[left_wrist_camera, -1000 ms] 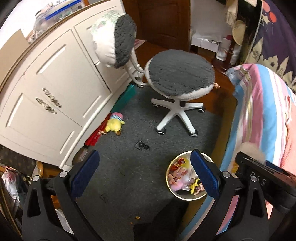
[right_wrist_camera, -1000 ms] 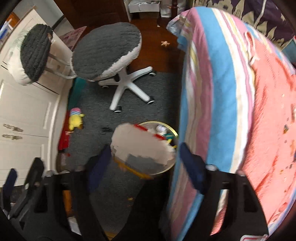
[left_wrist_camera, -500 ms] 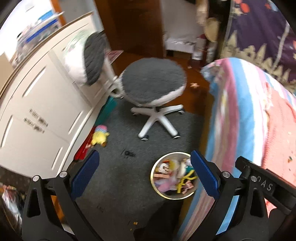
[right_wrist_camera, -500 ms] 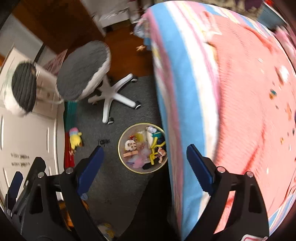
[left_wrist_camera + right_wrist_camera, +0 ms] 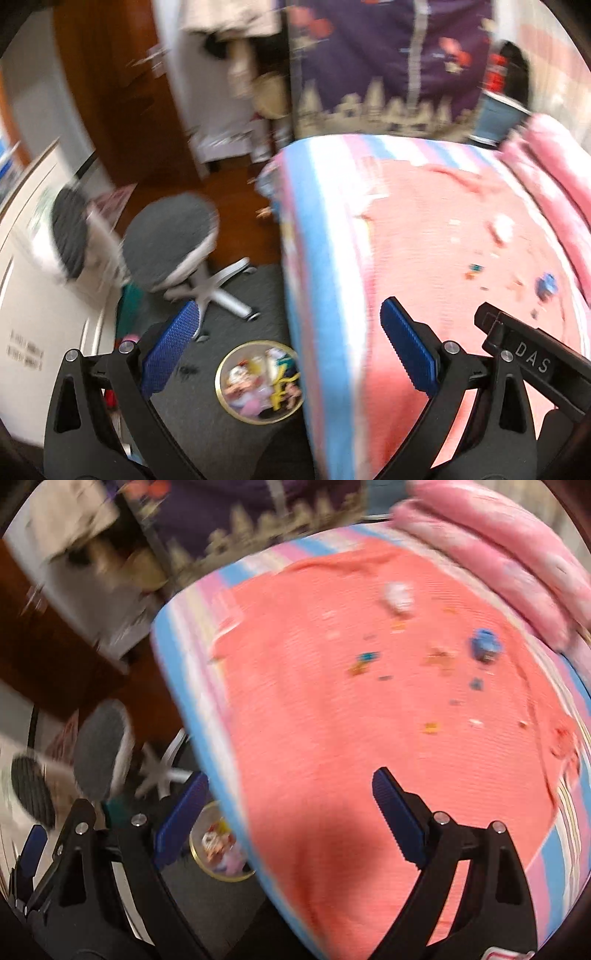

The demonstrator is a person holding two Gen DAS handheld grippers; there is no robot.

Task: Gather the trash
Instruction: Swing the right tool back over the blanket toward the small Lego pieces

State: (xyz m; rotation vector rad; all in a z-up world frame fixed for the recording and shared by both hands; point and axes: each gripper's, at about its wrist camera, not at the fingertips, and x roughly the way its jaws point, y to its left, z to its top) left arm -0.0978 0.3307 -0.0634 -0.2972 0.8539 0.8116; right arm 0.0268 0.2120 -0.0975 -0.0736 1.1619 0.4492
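Note:
A round gold-rimmed bin [image 5: 221, 397] [image 5: 195, 856] full of colourful trash stands on the grey carpet beside the bed. Small scraps of trash lie scattered on the pink bedspread [image 5: 369, 720]: a blue crumpled piece [image 5: 484, 647] [image 5: 546, 284], a white piece [image 5: 397, 596] [image 5: 502, 225], and orange bits [image 5: 431, 728]. My left gripper [image 5: 288, 347] is open and holds nothing, above the bed's edge. My right gripper [image 5: 288, 819] is open over the bedspread, nothing between its blue pads. Both views are motion-blurred.
A grey-cushioned swivel chair [image 5: 170, 236] stands on the carpet next to a white cabinet [image 5: 29, 317]. Folded pink bedding [image 5: 498, 554] lies at the bed's far side. A purple hanging cloth [image 5: 388, 62] and a brown door [image 5: 110, 92] are behind.
Both grippers swung up and right, from the floor and bin to the bed top. A light piece that was between the right gripper's fingers one second ago is gone; both stay open.

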